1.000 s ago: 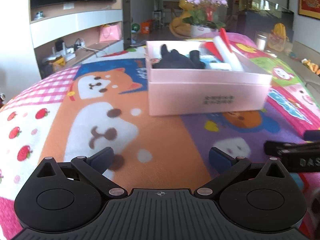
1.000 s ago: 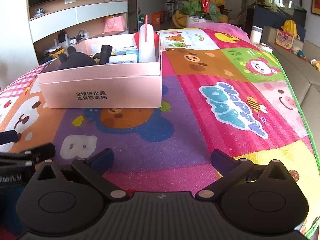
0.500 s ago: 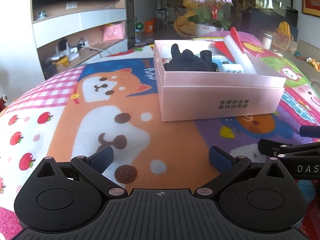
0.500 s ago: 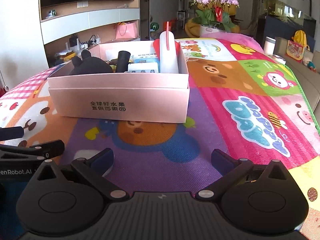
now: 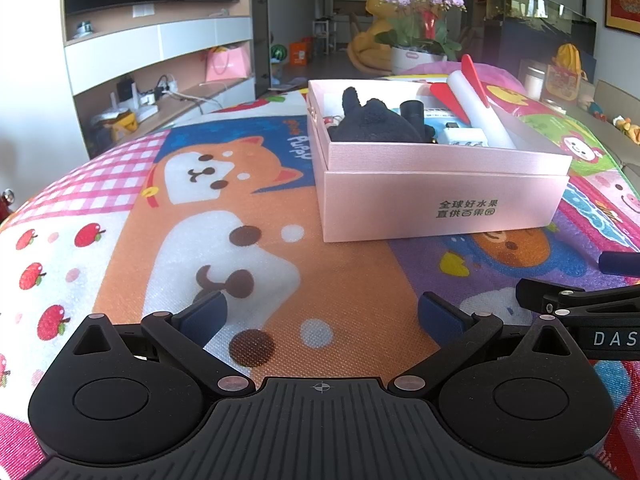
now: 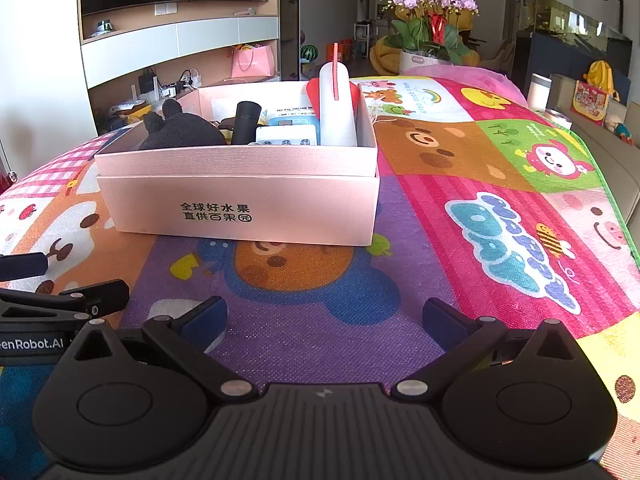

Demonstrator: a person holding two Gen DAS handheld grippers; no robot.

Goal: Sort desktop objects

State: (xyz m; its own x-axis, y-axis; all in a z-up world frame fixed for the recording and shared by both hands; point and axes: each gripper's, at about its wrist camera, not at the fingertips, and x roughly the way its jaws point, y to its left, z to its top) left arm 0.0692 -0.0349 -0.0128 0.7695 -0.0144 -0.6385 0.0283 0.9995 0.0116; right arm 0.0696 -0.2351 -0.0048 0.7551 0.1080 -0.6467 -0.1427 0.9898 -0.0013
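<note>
A pink cardboard box (image 5: pixel 440 196) stands on a colourful cartoon play mat (image 5: pixel 200 208); it also shows in the right wrist view (image 6: pixel 240 208). Inside it lie a black plush toy (image 6: pixel 180 134), a black cylinder (image 6: pixel 246 120), a blue-and-white small box (image 6: pixel 288 132) and a white foam rocket with red fins (image 6: pixel 336 104). My left gripper (image 5: pixel 322 312) is open and empty, low over the mat, in front and left of the box. My right gripper (image 6: pixel 324 316) is open and empty, in front of the box. Each gripper shows at the edge of the other's view.
A flower pot with purple orchids (image 6: pixel 432 28) stands beyond the mat's far end. A TV wall with shelves (image 5: pixel 160 52) is at the left. A sofa with toys (image 6: pixel 600 100) runs along the right. The mat's right edge (image 6: pixel 624 232) drops off.
Both grippers have drawn back and tilted up a little from the box, so it looks slightly farther and more centred. Both stay open and empty. The box and its contents have not moved.
</note>
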